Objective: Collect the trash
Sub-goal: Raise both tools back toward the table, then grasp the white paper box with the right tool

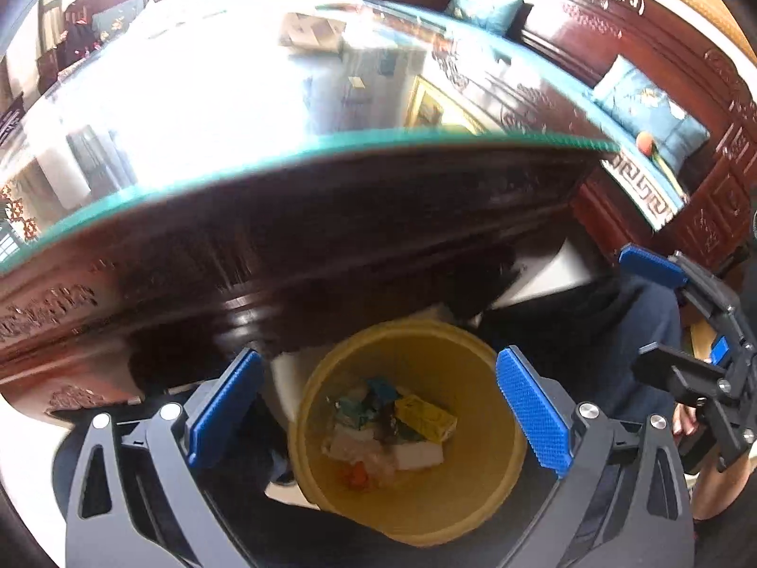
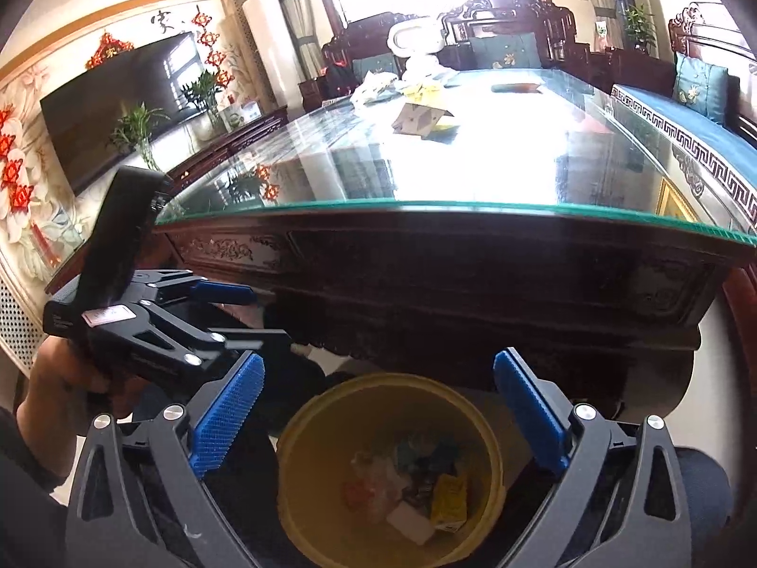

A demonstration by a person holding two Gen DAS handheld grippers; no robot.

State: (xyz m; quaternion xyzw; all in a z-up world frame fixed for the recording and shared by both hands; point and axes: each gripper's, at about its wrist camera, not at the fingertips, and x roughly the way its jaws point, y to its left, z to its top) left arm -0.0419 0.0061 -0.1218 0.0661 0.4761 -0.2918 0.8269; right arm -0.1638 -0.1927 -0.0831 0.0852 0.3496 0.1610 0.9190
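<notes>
A yellow waste bin [image 1: 492,492] stands on the floor in front of the dark wooden table. It holds several scraps, among them a yellow carton [image 1: 426,416] and white paper [image 1: 416,454]. My left gripper [image 1: 378,407] is open and empty above the bin. My right gripper [image 2: 378,414] is open and empty above the same bin [image 2: 303,511]. The right gripper also shows at the right in the left wrist view [image 1: 672,303], and the left one at the left in the right wrist view [image 2: 241,315]. More paper trash [image 2: 421,120] lies far off on the glass tabletop.
The glass-topped table [image 2: 473,175] fills the space ahead, its edge just beyond the bin. A bench with blue cushions [image 2: 681,109] runs along the right. A TV [image 2: 118,104] and plants stand at the left wall. A person's legs are beside the bin.
</notes>
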